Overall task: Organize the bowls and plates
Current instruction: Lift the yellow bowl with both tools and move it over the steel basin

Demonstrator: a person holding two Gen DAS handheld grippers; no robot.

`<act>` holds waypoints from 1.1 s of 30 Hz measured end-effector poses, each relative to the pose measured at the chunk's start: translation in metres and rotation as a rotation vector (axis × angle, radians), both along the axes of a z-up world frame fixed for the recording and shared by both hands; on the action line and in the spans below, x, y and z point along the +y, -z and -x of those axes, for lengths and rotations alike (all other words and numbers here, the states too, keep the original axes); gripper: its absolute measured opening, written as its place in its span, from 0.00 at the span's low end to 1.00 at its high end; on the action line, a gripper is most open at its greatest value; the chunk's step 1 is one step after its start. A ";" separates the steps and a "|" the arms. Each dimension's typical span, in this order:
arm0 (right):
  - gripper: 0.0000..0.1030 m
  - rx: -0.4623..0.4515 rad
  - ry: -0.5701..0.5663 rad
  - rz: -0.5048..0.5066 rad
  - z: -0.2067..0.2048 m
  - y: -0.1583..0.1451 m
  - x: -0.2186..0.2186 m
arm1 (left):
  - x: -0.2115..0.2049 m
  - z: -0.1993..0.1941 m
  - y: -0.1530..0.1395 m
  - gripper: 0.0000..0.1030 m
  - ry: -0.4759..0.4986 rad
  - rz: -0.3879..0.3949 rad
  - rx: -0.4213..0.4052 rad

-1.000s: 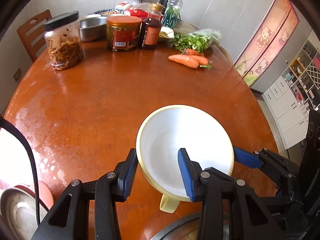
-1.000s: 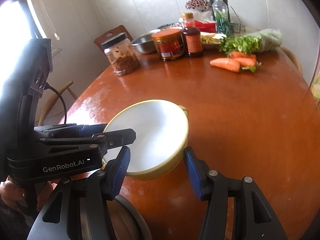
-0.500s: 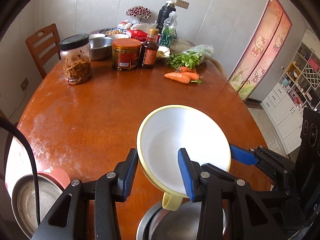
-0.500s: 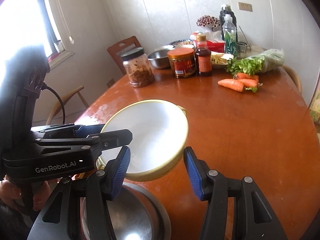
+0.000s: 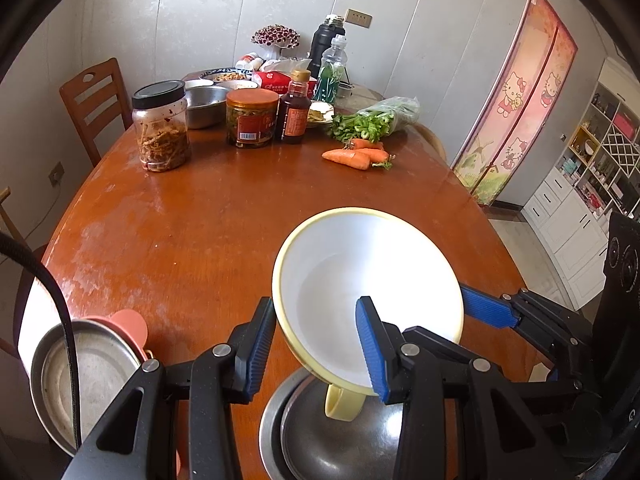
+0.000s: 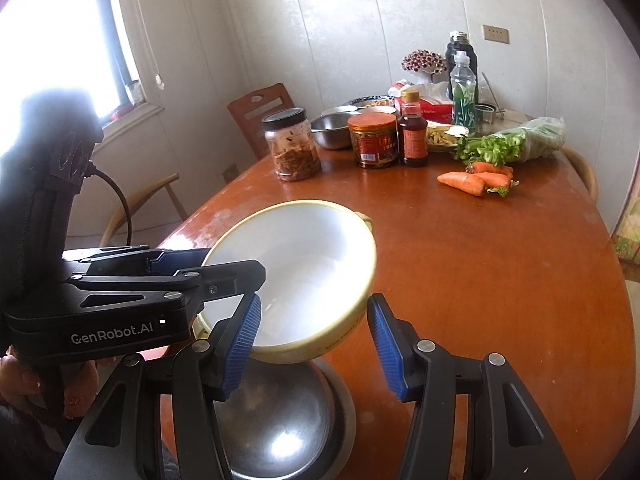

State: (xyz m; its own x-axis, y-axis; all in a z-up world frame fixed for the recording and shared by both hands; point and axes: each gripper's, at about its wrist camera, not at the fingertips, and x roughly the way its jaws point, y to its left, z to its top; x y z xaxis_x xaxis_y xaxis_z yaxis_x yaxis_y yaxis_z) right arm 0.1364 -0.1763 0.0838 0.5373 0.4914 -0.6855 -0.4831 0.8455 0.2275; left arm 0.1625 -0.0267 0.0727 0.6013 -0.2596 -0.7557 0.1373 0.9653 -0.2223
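Observation:
A white bowl with a yellow rim and handles (image 5: pixel 372 288) (image 6: pixel 304 272) is held tilted in the air above a steel bowl (image 5: pixel 340 436) (image 6: pixel 280 424) at the table's near edge. My left gripper (image 5: pixel 316 344) straddles the bowl's rim, one finger outside and one inside, and grips it. My right gripper (image 6: pixel 314 344) straddles the opposite rim from the other side and grips it too. A steel plate (image 5: pixel 84 376) on a pink dish (image 5: pixel 130 326) lies at the near left.
The brown round table (image 5: pixel 208 216) carries jars (image 5: pixel 162 126), a sauce bottle (image 5: pixel 294 110), a steel basin (image 5: pixel 204 106), carrots (image 5: pixel 352 156) and greens (image 5: pixel 376 120) at its far side. A wooden chair (image 5: pixel 96 104) stands behind it.
Both grippers have lifted the yellow-rimmed bowl and drawn it back towards the near edge. The steel bowl has come into view right beneath it.

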 end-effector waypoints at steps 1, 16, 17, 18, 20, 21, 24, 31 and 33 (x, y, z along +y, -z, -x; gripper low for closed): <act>0.56 -0.002 -0.001 0.000 0.002 -0.001 0.000 | -0.001 0.002 0.000 0.40 0.000 -0.001 -0.002; 0.56 -0.039 -0.022 0.020 0.029 -0.007 -0.011 | -0.015 0.029 -0.003 0.40 0.005 -0.019 -0.023; 0.56 -0.043 -0.024 0.022 0.031 -0.007 -0.012 | -0.016 0.032 -0.003 0.40 0.005 -0.019 -0.023; 0.56 -0.044 -0.026 0.022 0.032 -0.007 -0.013 | -0.017 0.033 -0.003 0.40 0.006 -0.020 -0.023; 0.56 -0.044 -0.028 0.024 0.034 -0.006 -0.014 | -0.018 0.036 -0.002 0.40 0.007 -0.018 -0.021; 0.56 -0.045 -0.031 0.024 0.036 -0.006 -0.015 | -0.019 0.037 -0.001 0.40 0.008 -0.017 -0.018; 0.56 -0.044 -0.038 0.028 0.040 -0.004 -0.018 | -0.021 0.042 0.004 0.40 0.009 -0.014 -0.011; 0.56 -0.045 -0.061 0.049 0.052 0.003 -0.020 | -0.024 0.055 0.017 0.40 0.009 -0.014 -0.001; 0.56 -0.048 -0.066 0.060 0.055 0.005 -0.020 | -0.025 0.058 0.021 0.40 0.009 -0.012 0.004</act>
State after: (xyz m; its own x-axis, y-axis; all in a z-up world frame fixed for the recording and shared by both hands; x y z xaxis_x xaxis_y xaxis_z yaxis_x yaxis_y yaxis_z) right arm 0.0814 -0.1962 0.0788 0.5378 0.4860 -0.6889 -0.5474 0.8227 0.1531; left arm 0.1042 -0.0513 0.0521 0.5962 -0.2556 -0.7610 0.1453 0.9667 -0.2108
